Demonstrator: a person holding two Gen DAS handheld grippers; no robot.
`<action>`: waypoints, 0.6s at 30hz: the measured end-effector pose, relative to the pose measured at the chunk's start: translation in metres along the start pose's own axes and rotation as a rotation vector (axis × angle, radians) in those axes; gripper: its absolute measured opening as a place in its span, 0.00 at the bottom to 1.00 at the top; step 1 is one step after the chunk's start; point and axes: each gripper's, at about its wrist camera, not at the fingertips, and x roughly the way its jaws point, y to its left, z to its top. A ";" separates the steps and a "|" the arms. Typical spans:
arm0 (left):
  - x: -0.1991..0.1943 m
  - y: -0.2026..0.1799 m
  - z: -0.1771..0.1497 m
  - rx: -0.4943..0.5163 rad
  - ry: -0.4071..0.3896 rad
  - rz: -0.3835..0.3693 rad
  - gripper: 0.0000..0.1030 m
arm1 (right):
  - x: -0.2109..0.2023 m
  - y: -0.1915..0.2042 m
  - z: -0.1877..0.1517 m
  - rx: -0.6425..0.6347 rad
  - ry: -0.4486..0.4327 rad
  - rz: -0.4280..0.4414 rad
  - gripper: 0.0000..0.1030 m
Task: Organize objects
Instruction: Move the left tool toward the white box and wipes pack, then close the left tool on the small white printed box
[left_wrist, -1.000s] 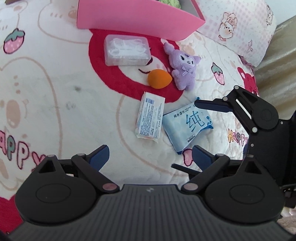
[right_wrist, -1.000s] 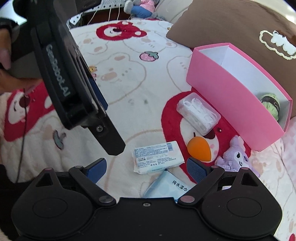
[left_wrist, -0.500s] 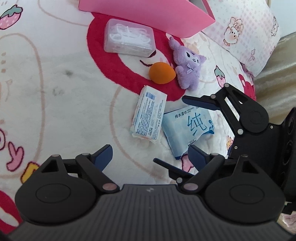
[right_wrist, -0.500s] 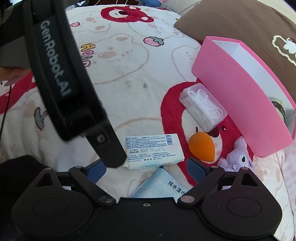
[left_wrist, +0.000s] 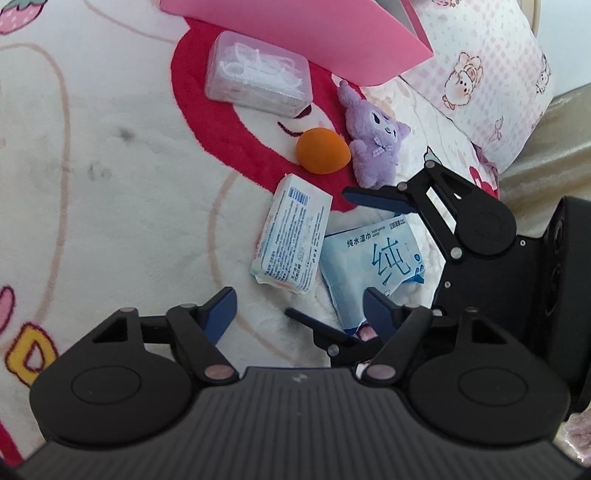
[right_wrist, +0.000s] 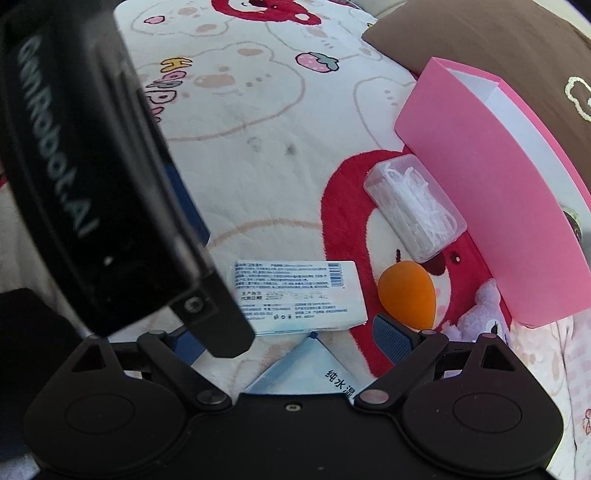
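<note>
Right gripper (left_wrist: 328, 258) straddles the blue wipes pack (left_wrist: 373, 266), untouched.

Cartoon-print fleece blanket (left_wrist: 110, 192), pink checked pillow (left_wrist: 495, 85), seemingly brown cushion (right_wrist: 480, 40)

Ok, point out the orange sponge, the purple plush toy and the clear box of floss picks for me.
orange sponge (left_wrist: 323, 150): left wrist view, middle of its rounded body.
purple plush toy (left_wrist: 373, 147): left wrist view, on its chest.
clear box of floss picks (right_wrist: 413, 206): right wrist view, centre of the lid.
</note>
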 end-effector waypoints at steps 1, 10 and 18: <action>0.002 0.001 -0.001 -0.008 0.001 -0.004 0.66 | 0.001 -0.001 0.000 0.003 0.001 0.002 0.92; 0.010 0.008 -0.008 -0.048 -0.030 -0.018 0.50 | 0.010 -0.009 -0.001 0.038 0.009 0.032 0.92; 0.012 0.012 -0.008 -0.070 -0.060 -0.026 0.40 | 0.016 -0.013 -0.001 0.066 -0.002 0.054 0.93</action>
